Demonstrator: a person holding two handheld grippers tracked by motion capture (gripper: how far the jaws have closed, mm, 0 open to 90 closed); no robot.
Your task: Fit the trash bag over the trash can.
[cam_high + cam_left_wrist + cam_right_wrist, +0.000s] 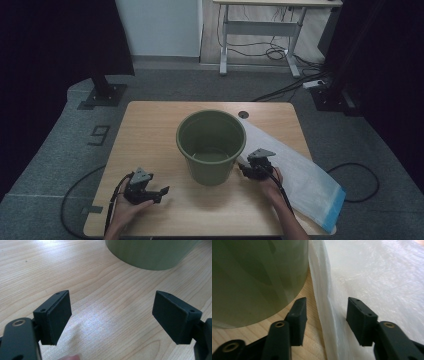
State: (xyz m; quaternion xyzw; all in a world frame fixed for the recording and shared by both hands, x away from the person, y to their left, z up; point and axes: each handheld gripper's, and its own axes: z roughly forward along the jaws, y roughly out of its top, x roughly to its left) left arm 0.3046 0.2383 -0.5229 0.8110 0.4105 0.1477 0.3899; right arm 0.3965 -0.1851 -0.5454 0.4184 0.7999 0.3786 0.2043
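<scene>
Flat white bag beside green bucket

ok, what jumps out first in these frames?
The round olive-green plastic bucket standing upright mid-table, with nothing seen in it. To its right a long translucent white plastic bag with a blue end lies flat, reaching the table's near right edge. The right claw straddles the bag's edge beside the bucket wall, pads apart; the left claw stands open over bare wood.

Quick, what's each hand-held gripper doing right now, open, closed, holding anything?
Left hand-held gripper: open, empty, over the table.
Right hand-held gripper: open, jaws straddling the plastic bag's edge beside the bucket.
</scene>
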